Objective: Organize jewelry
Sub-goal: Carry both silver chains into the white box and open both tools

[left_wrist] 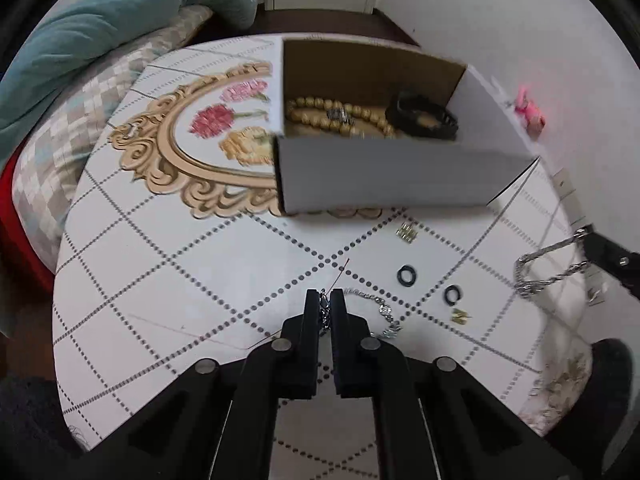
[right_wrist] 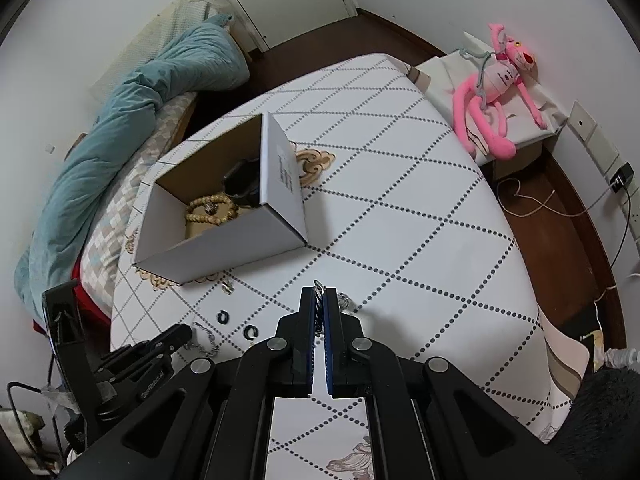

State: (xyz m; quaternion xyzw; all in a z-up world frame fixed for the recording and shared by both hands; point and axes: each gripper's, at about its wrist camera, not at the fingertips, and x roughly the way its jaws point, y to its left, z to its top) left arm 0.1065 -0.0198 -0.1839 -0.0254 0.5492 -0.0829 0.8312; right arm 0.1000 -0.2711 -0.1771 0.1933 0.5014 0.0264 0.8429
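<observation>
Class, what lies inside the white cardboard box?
Inside the box: a tan bead bracelet and a black bracelet. The near wall hides the floor's front part, so anything there cannot be seen.

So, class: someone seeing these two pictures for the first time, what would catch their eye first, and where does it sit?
Probably the open white cardboard box on the patterned table, holding a tan bead bracelet and a black bracelet. Next, each gripper pinches a silver chain: the left gripper near the table's front edge, the right gripper likewise. The pink plush toy sits beyond the table by the wall.

Unreadable print on the white box [right_wrist: 286, 176] side.
</observation>
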